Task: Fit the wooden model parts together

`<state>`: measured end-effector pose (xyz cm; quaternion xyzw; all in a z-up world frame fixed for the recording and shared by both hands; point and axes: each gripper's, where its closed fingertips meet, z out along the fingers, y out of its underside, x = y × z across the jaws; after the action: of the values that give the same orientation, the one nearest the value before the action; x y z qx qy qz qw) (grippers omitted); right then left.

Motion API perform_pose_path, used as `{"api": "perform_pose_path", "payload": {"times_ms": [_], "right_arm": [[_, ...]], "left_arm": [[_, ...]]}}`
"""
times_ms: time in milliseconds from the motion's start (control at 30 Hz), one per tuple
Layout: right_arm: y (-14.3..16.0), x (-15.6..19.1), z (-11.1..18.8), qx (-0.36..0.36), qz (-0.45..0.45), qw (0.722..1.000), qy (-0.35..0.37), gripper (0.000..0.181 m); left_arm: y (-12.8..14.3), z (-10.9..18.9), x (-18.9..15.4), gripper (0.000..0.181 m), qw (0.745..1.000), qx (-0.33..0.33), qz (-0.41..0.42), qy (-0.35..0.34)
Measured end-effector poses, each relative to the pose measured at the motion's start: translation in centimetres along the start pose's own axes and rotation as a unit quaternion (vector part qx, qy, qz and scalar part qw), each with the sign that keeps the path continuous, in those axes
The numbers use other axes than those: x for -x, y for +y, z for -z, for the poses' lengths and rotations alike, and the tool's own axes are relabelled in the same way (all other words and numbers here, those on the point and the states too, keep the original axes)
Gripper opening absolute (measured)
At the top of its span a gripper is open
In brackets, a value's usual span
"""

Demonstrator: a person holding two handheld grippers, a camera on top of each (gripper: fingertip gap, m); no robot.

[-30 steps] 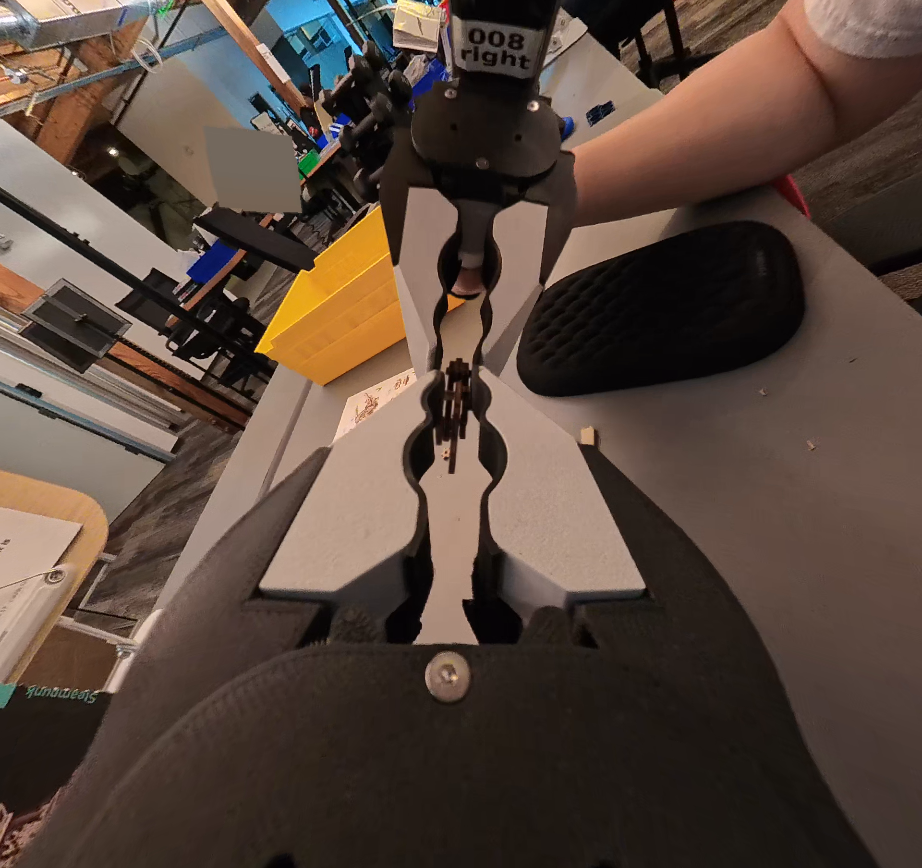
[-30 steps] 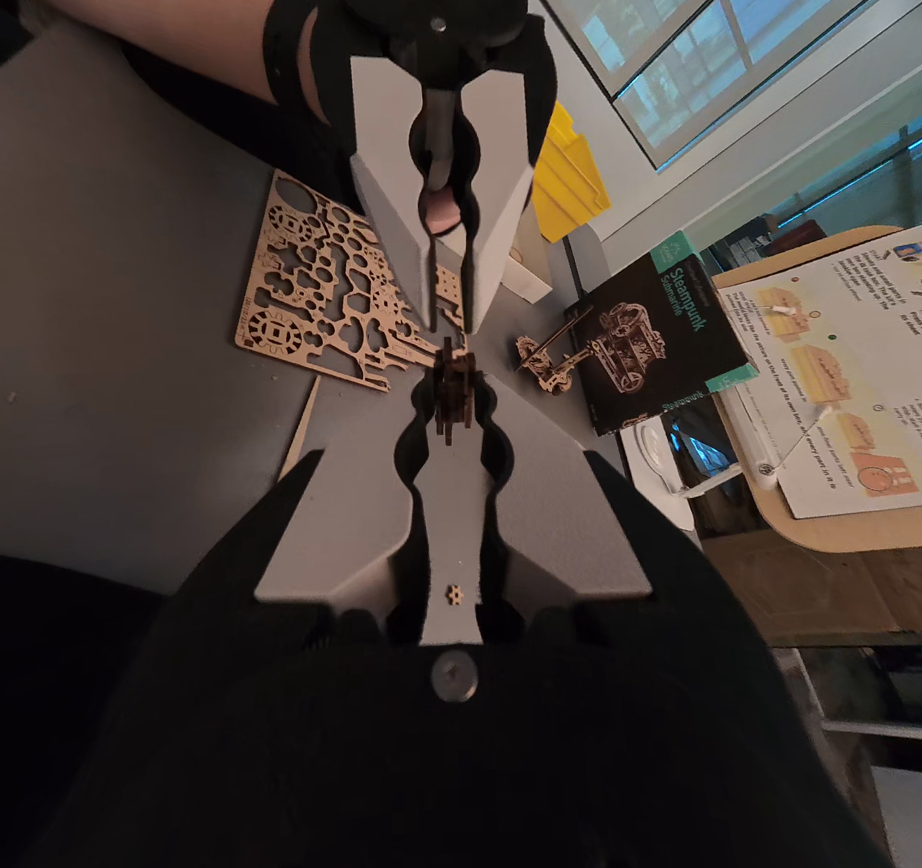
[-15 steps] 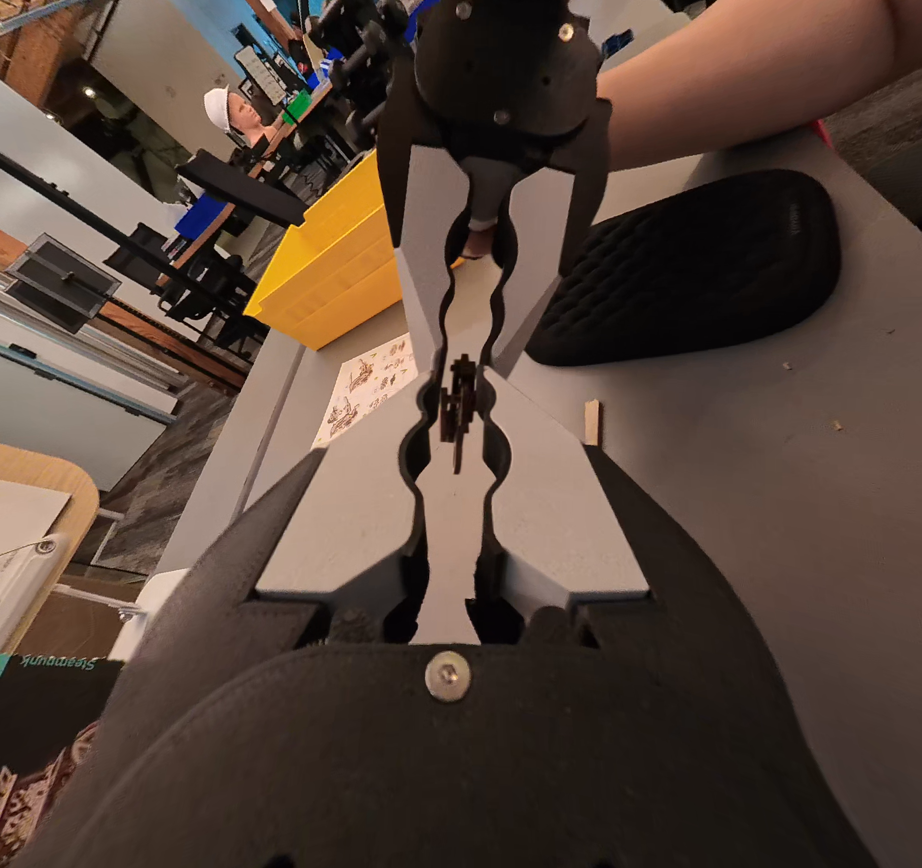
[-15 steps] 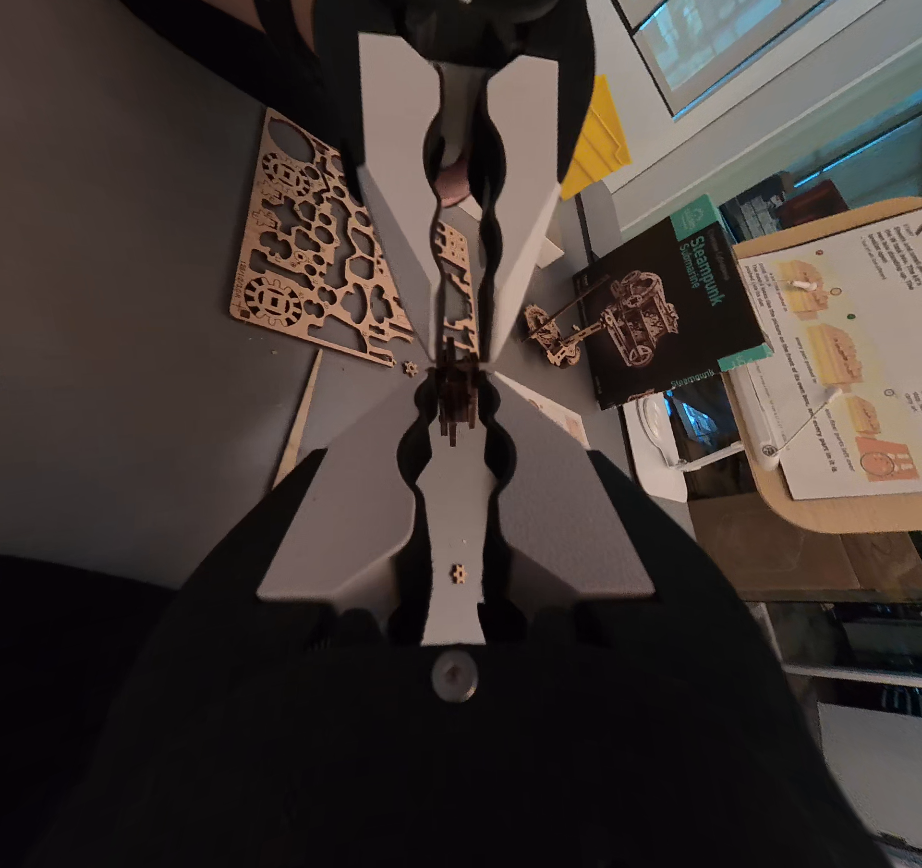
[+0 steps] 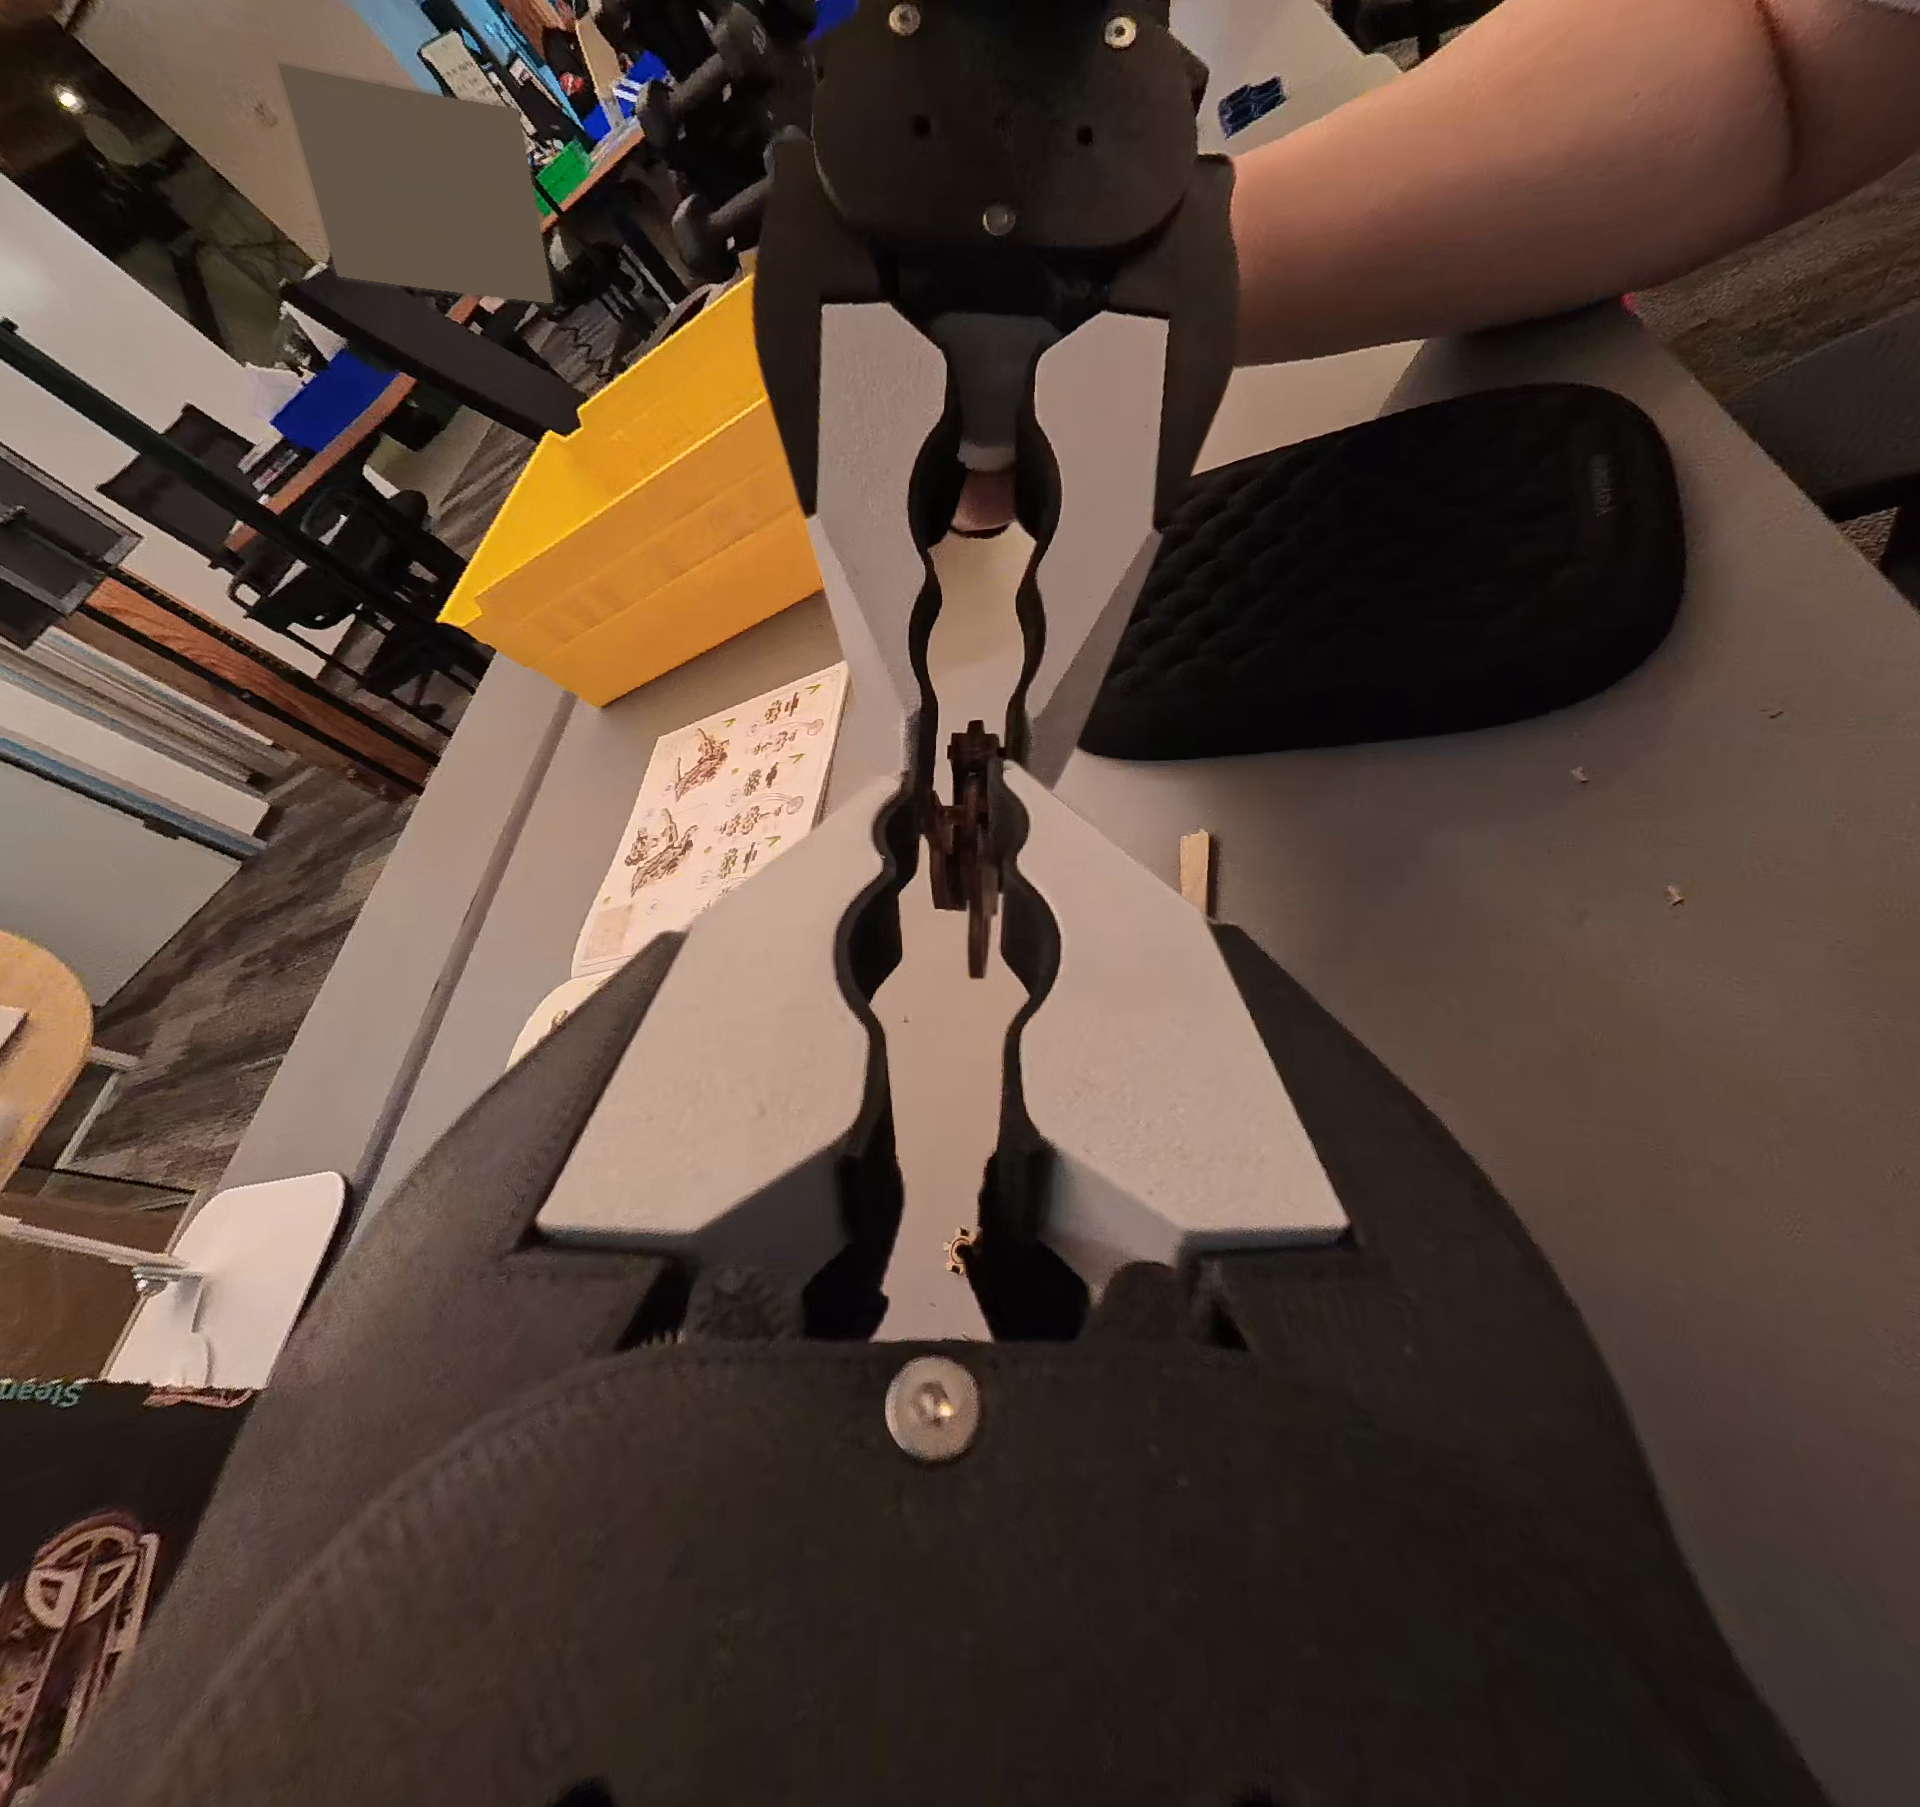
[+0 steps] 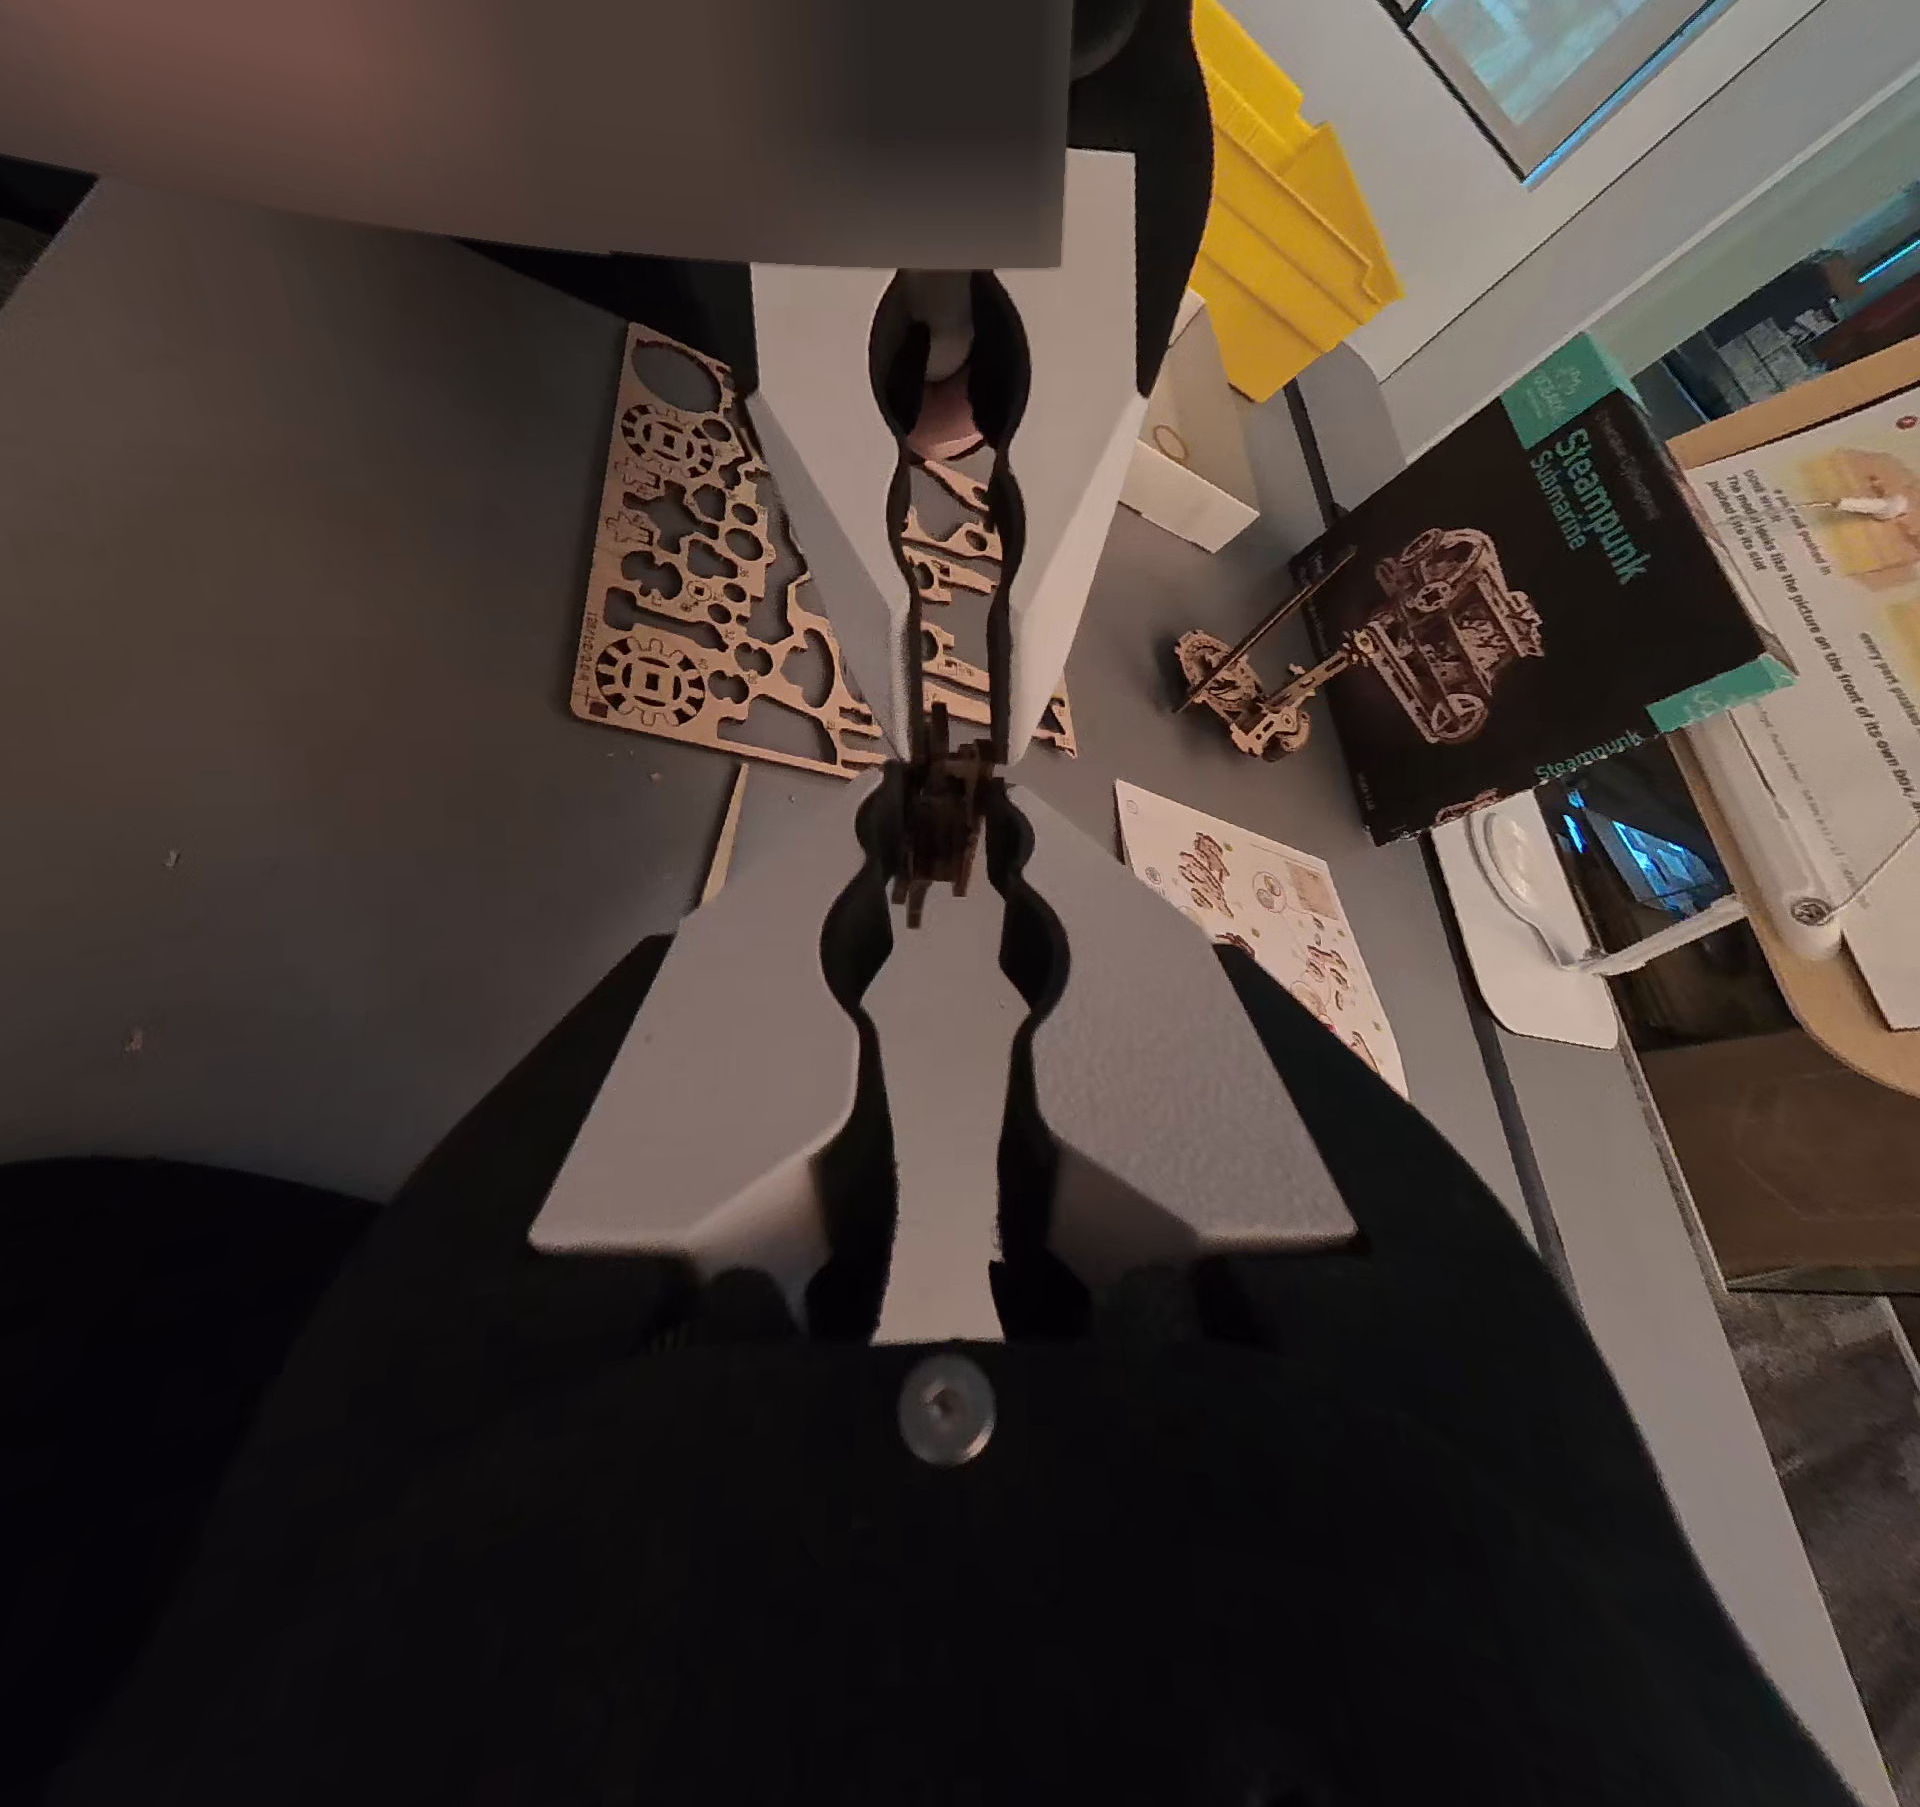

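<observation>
The two grippers had drawn in tip to tip over the last second, and the gap that had separated them was gone. In the left wrist view the left gripper [image 5: 961,822] had its fingers closed on a small dark wooden gear cluster [image 5: 964,853], which hung in the air just above the grey counter [image 5: 1558,1030]. The right gripper [image 5: 966,734], which a second earlier had stood a little way off, now had its tips right at the top of that cluster, its fingers nearly closed around the upper edge of the wood.

The right wrist view agreed: the right gripper [image 6: 940,801] pinched the cluster [image 6: 940,822] while the left gripper [image 6: 951,734] met it from the far side (whether one assembly or two separate parts sat between them could not be made out). A tiny loose gear [image 5: 961,1248] lay on the counter beneath the left gripper.

Off to the side, the punched-out plywood sheet [image 6: 707,573], a partly built model [image 6: 1247,687], the dark kit box [image 6: 1507,614] and an instruction leaflet [image 5: 727,812] lay well apart from the work, with yellow bins [image 5: 644,552] and a black wrist rest [image 5: 1382,562] beyond.

That closing of the gap probably meant the pressing-together step was under way, with seating not yet confirmed.
</observation>
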<state>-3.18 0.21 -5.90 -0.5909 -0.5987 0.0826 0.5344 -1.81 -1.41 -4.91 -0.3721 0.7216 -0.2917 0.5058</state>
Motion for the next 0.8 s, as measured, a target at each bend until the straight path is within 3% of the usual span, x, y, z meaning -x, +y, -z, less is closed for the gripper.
{"api": "perform_pose_path", "payload": {"times_ms": [233,367,500,567,800], "right_arm": [[-0.3,0.2,0.0,-0.008,-0.013,1.000,-0.012,0.012],[-0.5,0.1,-0.1,-0.012,-0.016,1.000,-0.006,0.011],[-1.2,-0.2,0.3,-0.039,-0.036,0.998,-0.014,0.013],[-0.8,-0.3,0.2,-0.034,-0.024,0.999,-0.006,0.013],[-0.8,-0.6,0.1,-0.037,-0.021,0.999,0.009,0.013]], "left_arm": [[-0.2,0.1,-0.2,0.009,1.000,0.000,-0.012,0.003],[-0.4,0.1,-0.4,0.000,1.000,-0.006,-0.025,0.004],[-1.6,0.7,0.7,0.000,0.998,-0.053,-0.004,-0.025],[-2.3,1.2,1.1,0.019,0.996,-0.078,0.009,-0.028],[-0.9,0.9,0.4,0.017,0.999,-0.046,-0.001,0.000]]}}
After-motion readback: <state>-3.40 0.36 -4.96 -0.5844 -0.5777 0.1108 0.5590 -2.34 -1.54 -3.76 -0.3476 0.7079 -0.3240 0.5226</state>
